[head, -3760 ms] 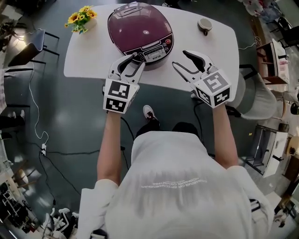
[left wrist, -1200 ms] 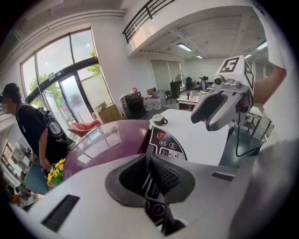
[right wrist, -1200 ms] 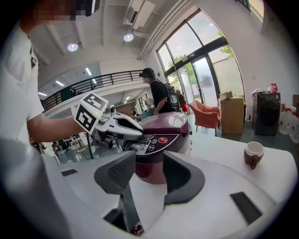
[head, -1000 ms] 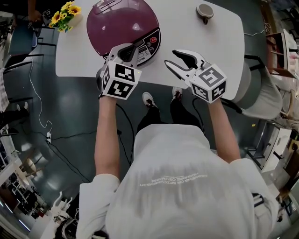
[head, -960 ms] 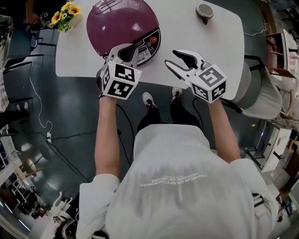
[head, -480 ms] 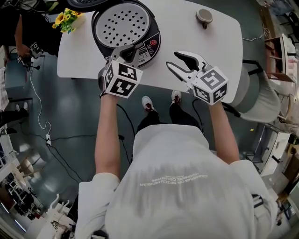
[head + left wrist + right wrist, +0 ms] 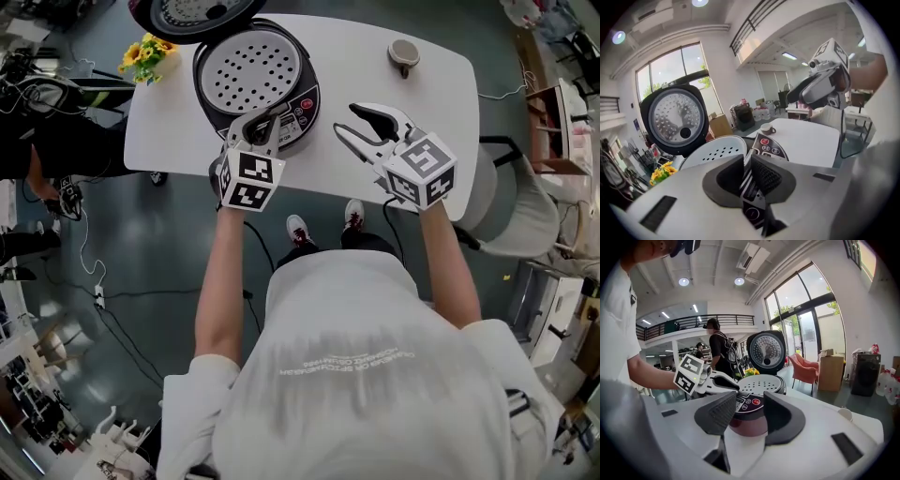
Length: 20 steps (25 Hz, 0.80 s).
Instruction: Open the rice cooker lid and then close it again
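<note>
1. A bunch of yellow sunflowers [image 7: 146, 50] is noted at the far left corner of the white table [image 7: 441, 86].
2. The rice cooker lid [image 7: 186, 11] is found swung up and fully open at the back of the cooker, its silver inner face turned toward the person.
3. The rice cooker [image 7: 310, 73] is set on the left half of the table, near the front edge. Its top is covered by a white perforated plate [image 7: 247, 69]. The control panel [image 7: 301, 106], with a red button, is seen on the front.
4. The left gripper [image 7: 260, 119] is held at the cooker's front rim, just beside the control panel. Its jaws are drawn almost together, only a thin slit being left between the pads. Nothing is clamped in them. Whether the tips touch the cooker cannot be told.
5. The right gripper [image 7: 346, 118] is held over the table just right of the cooker, apart from it. Its jaws are spread wide and nothing is held between them.
6. A small cup [image 7: 404, 52] is noted near the back edge, well apart from both grippers.
7. A grey chair [image 7: 511, 216] is seen at the table's right end.
</note>
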Motion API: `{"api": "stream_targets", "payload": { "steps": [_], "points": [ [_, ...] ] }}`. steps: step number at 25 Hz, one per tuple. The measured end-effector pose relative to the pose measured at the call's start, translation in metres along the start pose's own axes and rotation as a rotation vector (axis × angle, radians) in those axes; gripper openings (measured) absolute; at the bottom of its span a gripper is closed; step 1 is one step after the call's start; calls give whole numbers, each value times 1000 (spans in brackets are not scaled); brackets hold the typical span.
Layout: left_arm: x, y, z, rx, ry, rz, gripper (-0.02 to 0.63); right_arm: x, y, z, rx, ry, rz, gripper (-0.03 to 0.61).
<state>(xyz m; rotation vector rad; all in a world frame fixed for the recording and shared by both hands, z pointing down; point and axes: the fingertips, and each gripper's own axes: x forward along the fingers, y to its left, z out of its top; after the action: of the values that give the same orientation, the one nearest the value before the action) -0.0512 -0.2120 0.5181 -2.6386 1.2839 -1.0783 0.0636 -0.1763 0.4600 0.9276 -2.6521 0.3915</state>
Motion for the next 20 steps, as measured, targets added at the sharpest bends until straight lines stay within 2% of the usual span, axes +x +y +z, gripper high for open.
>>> {"api": "stream_targets", "payload": {
  "steps": [3,5,7,20],
  "points": [
    [-4,3,2,-122,-52,-28,108,-3,-7,18,-32,-27,-18,198],
    [-10,12,10,-196,-108,-19,118,-5,-11,29,-50,-44,-31,198],
    [-18,25,19,-237,-159,7,118,-4,-14,39,-69,-55,-39,196],
    [-109,106,56,-270,-332,255,118,-2,-24,111,-179,-154,-69,195]
  ]
}}
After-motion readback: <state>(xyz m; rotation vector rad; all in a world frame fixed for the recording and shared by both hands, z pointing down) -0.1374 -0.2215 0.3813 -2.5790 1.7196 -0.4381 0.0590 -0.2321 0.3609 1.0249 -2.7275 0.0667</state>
